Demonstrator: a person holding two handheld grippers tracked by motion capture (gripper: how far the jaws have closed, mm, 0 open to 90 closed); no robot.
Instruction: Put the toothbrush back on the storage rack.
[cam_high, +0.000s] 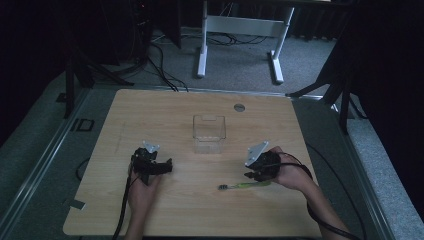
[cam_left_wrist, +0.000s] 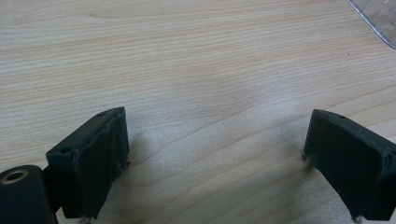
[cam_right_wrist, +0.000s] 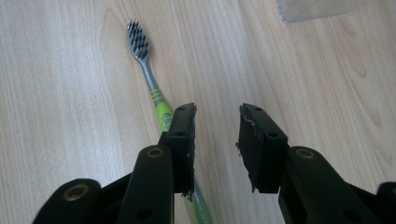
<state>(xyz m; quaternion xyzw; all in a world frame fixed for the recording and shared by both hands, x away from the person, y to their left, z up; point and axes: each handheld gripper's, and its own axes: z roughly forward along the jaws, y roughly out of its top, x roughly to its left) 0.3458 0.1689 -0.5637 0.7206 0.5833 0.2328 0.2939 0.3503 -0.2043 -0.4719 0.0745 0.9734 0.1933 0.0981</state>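
Right gripper view reveals toothbrush bristles, head toward 11 o'clock; right tongs narrowly parted, probably empty; left tongs wide.

The person's left hand is gripping the left gripper from behind, forearm reaching in from the near edge; its jaws are standing wide apart, pointing down and forward. The right hand is wrapping around the right gripper, which is tilting down to its own left, its jaws parted by a narrow gap with nothing between them.
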